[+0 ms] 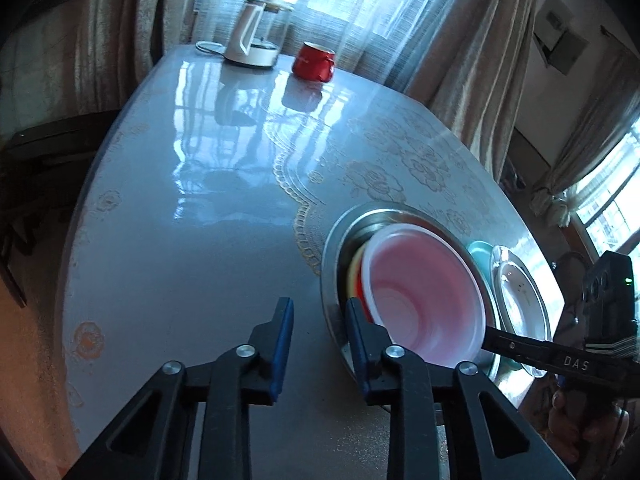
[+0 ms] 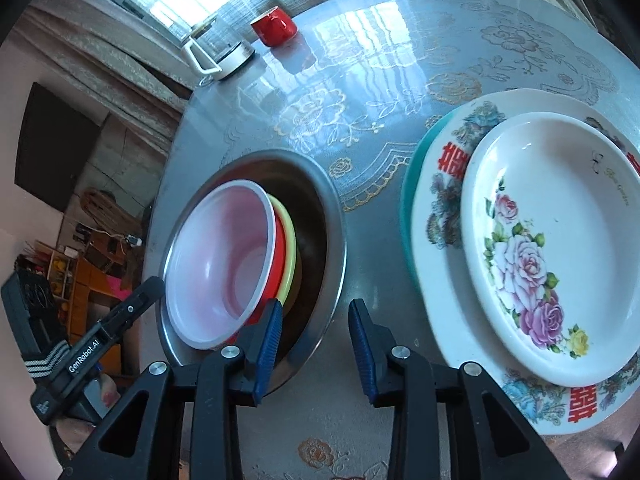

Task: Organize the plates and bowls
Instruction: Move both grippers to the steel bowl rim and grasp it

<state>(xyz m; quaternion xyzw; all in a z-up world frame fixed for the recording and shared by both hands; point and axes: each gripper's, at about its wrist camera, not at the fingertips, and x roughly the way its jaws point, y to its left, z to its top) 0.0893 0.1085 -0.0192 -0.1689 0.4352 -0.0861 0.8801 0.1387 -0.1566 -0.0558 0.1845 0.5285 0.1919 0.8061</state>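
A clear plastic bowl (image 1: 420, 292) (image 2: 224, 264) is nested on a red bowl (image 2: 280, 256) and a yellow bowl (image 2: 291, 248), tilted inside a sunken metal basin (image 1: 332, 264) (image 2: 336, 240) in the table. My left gripper (image 1: 319, 304) is open over the basin's near-left rim, nothing pressed between its pads. My right gripper (image 2: 316, 305) is open at the basin's near-right rim, its left pad close beside the bowl rims. Right of the basin, a rose-patterned plate (image 2: 552, 248) lies on a larger plate with red characters (image 2: 440, 208) and a teal plate (image 2: 408, 200).
A red mug (image 1: 314, 62) (image 2: 274, 26) and a glass kettle (image 1: 260, 32) (image 2: 218, 52) stand at the table's far edge by the curtained window. A dark chair (image 1: 48, 152) sits left of the table. The glossy patterned tabletop (image 1: 180, 220) stretches between them and the basin.
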